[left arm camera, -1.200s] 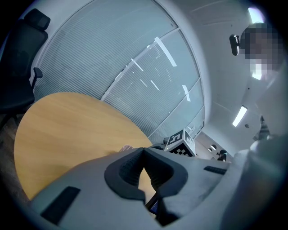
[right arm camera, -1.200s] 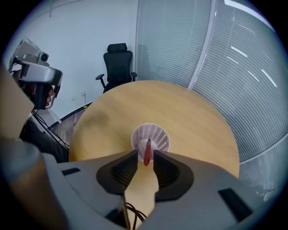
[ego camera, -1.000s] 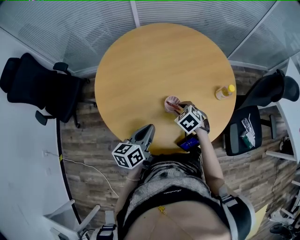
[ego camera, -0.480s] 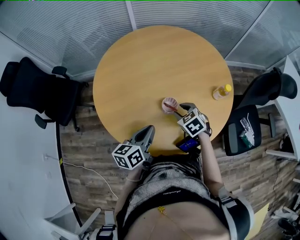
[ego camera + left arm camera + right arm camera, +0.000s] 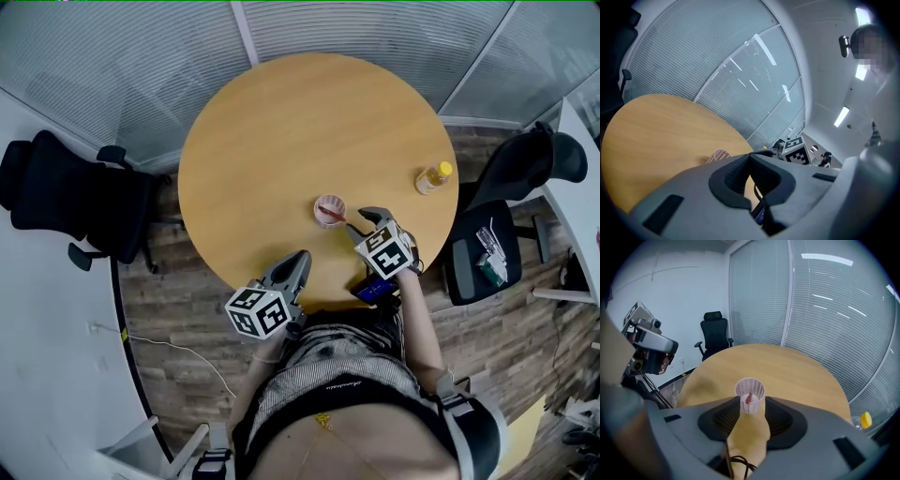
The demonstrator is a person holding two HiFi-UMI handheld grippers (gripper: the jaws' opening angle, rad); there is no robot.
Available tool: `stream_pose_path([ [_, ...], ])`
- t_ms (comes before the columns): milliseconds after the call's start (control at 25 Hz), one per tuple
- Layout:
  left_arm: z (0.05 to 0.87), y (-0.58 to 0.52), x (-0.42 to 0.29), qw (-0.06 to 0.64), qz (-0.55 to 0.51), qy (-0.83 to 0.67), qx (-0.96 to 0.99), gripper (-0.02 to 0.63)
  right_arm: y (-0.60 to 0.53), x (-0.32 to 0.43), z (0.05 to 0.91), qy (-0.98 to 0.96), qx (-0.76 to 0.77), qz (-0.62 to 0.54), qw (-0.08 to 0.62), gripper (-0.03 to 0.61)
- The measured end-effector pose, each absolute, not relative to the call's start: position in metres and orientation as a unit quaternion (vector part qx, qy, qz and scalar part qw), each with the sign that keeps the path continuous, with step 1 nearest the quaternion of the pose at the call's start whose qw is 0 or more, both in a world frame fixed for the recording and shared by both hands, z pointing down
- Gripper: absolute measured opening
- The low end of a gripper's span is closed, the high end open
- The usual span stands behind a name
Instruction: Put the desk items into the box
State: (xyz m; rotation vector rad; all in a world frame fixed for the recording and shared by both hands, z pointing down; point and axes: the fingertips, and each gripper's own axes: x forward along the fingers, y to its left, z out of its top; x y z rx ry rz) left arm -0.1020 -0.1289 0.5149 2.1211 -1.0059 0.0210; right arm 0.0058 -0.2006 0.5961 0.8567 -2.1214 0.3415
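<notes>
A small white mesh cup [image 5: 329, 210] stands on the round wooden table [image 5: 281, 131], with a red item [image 5: 748, 398] leaning inside it. My right gripper [image 5: 362, 224] hovers just behind the cup, a little apart from it. Its jaws have just been opening and stand open with nothing between the pads; in the right gripper view the cup [image 5: 750, 392] sits just beyond the right gripper [image 5: 750, 405]. My left gripper [image 5: 296, 259] rests shut and empty over the table's near edge. In the left gripper view the left gripper [image 5: 750, 158] points toward the cup [image 5: 720, 154].
A yellow-capped bottle [image 5: 432, 177] stands near the table's right edge. Black office chairs stand at the left [image 5: 66, 187] and at the right [image 5: 525, 178]. A blue object [image 5: 377, 287] shows under my right hand at the table's edge.
My right gripper has drawn back from the cup and risen slightly, its jaws opening. The red item stays in the cup. The left gripper has kept still.
</notes>
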Motion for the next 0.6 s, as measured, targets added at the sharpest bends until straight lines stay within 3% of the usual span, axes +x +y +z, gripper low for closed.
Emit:
stream_pose_path([
  [440,0.512,-0.130,-0.086,0.384,0.017,-0.375,0.843,0.002,-0.191,0.020,0.588,-0.838,0.351,0.118,0.401,0.155],
  [600,0.512,-0.130,-0.080,0.382,0.020,-0.371,0.846,0.002,-0.183,0.020,0.584,-0.846,0.352,0.121,0.383,0.066],
])
